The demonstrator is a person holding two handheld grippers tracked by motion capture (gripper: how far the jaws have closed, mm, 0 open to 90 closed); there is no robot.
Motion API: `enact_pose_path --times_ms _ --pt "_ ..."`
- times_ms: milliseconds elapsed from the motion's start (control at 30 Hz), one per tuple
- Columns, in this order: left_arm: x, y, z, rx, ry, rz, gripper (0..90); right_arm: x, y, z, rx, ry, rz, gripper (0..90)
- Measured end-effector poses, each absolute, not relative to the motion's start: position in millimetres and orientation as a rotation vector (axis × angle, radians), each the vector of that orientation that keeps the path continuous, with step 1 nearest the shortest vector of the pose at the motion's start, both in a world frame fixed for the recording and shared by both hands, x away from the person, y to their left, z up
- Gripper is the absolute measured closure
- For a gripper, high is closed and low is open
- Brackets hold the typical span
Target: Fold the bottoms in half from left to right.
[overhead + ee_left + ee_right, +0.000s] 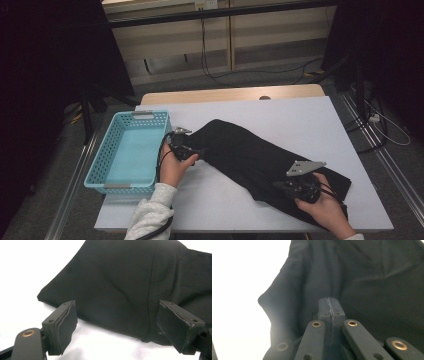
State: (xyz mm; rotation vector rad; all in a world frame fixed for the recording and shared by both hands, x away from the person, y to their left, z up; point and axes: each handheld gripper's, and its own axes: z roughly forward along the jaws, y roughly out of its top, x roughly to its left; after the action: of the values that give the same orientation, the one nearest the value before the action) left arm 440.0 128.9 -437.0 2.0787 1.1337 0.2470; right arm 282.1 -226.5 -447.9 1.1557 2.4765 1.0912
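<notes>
A black garment (240,150) lies spread slantwise across the white table top (300,117), from its middle to the near right corner. My left gripper (194,151) rests at the garment's left end, beside the basket. In the left gripper view its jaws stand wide open (117,327), low over the table, with the cloth's seamed edge (150,302) just beyond the pads and nothing pinched. My right gripper (280,186) lies on the garment's near right part. In the right gripper view its pads (329,306) are pressed together against the dark cloth (374,277); no fold shows between them.
A turquoise plastic basket (95,172) with nothing in it stands at the table's left edge, close to my left hand. Beyond the white top is a wooden table strip (225,94), then floor with cables. Dark stands flank both sides.
</notes>
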Motion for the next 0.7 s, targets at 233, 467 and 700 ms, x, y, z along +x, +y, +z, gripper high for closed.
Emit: enact_pose_path --times_ms 233,467,700 --pt "441 129 -439 2.079 1.140 0.241 17.4 277 -225 -448 1.120 2.502 1.086 86.0" --pt "441 131 -438 2.074 1.143 0.241 17.3 281 -244 -446 1.192 2.386 1.100 60.2" --pt "441 133 -437 2.079 1.139 0.243 17.3 292 -280 -439 1.335 2.196 1.100 44.9"
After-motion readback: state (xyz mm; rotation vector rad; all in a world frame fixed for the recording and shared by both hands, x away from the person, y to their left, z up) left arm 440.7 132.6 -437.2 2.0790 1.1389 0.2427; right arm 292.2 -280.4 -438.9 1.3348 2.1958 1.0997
